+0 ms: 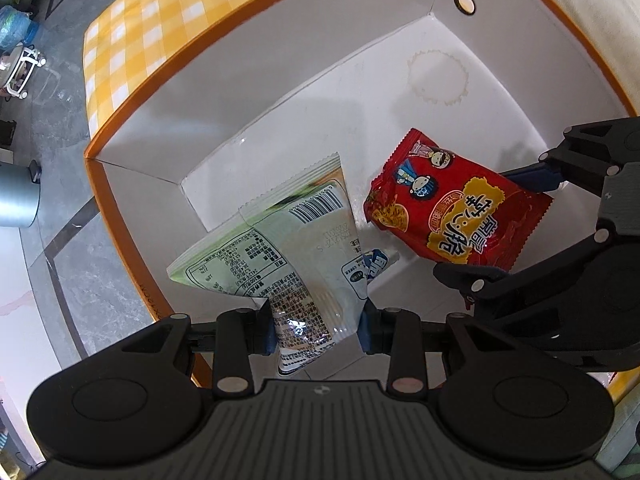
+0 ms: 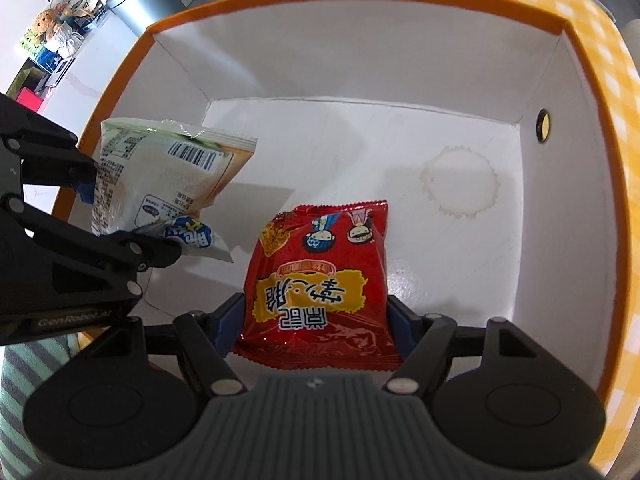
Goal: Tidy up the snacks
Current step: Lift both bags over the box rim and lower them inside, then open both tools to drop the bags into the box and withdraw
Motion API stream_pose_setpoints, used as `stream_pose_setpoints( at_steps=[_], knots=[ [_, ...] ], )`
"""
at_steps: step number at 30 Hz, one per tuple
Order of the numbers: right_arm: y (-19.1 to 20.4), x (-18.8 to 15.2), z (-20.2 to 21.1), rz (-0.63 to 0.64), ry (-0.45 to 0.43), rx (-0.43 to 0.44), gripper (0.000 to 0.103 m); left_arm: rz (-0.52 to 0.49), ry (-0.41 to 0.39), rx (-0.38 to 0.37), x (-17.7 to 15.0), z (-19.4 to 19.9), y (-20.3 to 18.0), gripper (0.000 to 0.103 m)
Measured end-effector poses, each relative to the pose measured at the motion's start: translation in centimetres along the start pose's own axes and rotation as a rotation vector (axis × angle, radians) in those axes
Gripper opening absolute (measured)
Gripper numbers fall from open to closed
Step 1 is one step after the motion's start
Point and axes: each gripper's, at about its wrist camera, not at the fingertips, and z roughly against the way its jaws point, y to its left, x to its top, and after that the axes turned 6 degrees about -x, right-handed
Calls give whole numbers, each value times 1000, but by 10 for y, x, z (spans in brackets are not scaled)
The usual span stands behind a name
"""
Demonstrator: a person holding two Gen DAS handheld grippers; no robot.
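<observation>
My left gripper (image 1: 318,330) is shut on a pale green and white snack bag (image 1: 296,248), holding it over the near left part of a white box with an orange rim (image 1: 132,100). The bag also shows in the right wrist view (image 2: 160,176). My right gripper (image 2: 316,320) is shut on a red snack bag (image 2: 320,280) with yellow lettering, held inside the box above its floor. The red bag shows in the left wrist view (image 1: 452,204), with the right gripper (image 1: 532,216) at its right side.
The box (image 2: 360,12) stands on a yellow checked tablecloth (image 1: 160,12). Its white floor (image 2: 460,184) has a round ring stain and one wall has a round hole (image 2: 543,125). Grey floor and a metal bin (image 1: 18,196) lie beyond the table's edge.
</observation>
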Motion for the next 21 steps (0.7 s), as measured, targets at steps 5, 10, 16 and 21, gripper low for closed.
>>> stream_pose_setpoints(
  at_steps=[5, 10, 16, 21],
  knots=[
    [-2, 1, -8, -25, 30, 17, 71, 7, 16, 5, 1, -6, 2, 42],
    [-2, 3, -9, -37, 42, 16, 72, 10, 16, 10, 0, -4, 4, 45],
    [0, 7, -3, -38, 44, -7, 74, 18, -12, 33, -3, 4, 4, 55],
    [0, 8, 5, -43, 36, -31, 75, 27, -58, 24, -11, 17, 5, 66]
  ],
)
